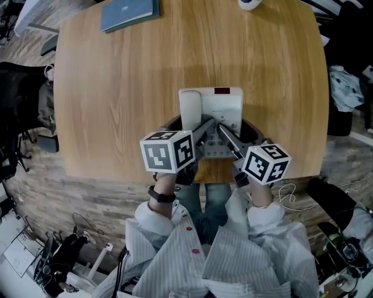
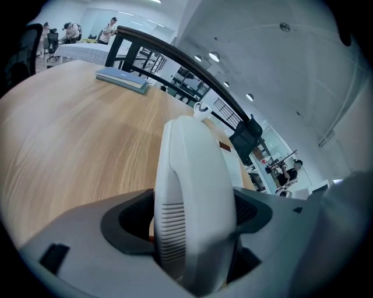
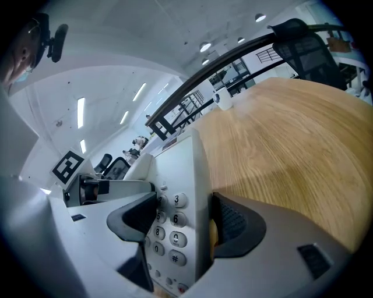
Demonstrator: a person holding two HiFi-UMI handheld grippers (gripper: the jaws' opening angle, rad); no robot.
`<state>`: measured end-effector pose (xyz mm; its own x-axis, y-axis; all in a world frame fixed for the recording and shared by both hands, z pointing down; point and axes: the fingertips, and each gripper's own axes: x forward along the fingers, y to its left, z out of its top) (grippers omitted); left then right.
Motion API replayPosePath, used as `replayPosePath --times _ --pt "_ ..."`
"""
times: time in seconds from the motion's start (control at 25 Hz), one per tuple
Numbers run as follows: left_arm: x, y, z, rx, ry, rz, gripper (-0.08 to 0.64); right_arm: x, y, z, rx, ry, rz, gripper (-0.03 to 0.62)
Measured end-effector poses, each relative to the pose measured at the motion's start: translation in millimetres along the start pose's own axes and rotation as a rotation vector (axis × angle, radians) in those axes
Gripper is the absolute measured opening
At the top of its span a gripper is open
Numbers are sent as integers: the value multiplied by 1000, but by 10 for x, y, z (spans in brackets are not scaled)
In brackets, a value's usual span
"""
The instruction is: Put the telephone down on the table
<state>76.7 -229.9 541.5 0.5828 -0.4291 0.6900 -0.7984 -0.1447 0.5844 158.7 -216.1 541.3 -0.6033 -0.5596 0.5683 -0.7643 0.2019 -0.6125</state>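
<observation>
White plastic telephone (image 1: 218, 107) shows low in the middle of the head view, over the near edge of the wooden table (image 1: 116, 99). The left gripper (image 2: 195, 215) is clenched on its handset side, a jaw pressed to each face. The right gripper (image 3: 183, 218) grasps the keypad side, one jaw over the buttons and the other against the back. The base seems to touch the wood, though I cannot be sure. A blue book (image 1: 129, 13) lies at the upper left and a white cup (image 1: 249, 3) at the top edge.
</observation>
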Motion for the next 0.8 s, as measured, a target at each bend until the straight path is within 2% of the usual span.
replayPosePath --times 0.8 --pt "232 137 -165 -24 58 -22 390 114 -194 -182 33 29 -47 299"
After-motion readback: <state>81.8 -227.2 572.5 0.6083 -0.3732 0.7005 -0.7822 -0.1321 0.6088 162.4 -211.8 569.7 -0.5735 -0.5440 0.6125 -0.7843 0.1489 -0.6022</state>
